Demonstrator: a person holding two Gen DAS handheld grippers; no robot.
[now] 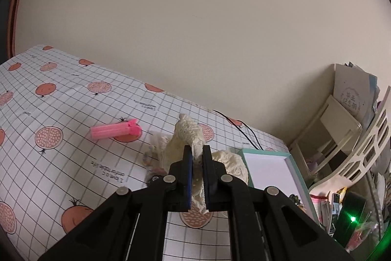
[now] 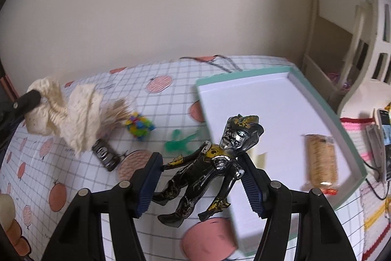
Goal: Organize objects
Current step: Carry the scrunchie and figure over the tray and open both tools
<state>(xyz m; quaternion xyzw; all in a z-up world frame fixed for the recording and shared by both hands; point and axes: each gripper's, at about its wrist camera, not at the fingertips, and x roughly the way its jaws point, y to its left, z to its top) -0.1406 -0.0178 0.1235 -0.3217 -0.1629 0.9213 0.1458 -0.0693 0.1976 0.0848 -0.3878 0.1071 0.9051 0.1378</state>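
- Toy figure (image 2: 210, 168): your right gripper (image 2: 200, 177) clamped it across the arms, above the desk (image 2: 80, 187) beside the white tray (image 2: 352, 138).
- Your left gripper (image 1: 198, 163) pinched a cream cloth (image 1: 188, 136), lifted off the desk.

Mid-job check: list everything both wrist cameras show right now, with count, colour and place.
Crumpled cream paper towel: one, clamped in left fingers, lifted.
Black-gold plastic action figure: one, between right fingers.
Shallow teal-rimmed white box: one, table's right.
Wrapped tan biscuit pack: one, inside box.
Pink plastic clip: one, on tablecloth.
Multicoloured small toy: one, on tablecloth.
Green blurred item: one, beside box.
Dark small wrapper: one, under towel.
Left gripper: shut.
Right gripper: on figure.
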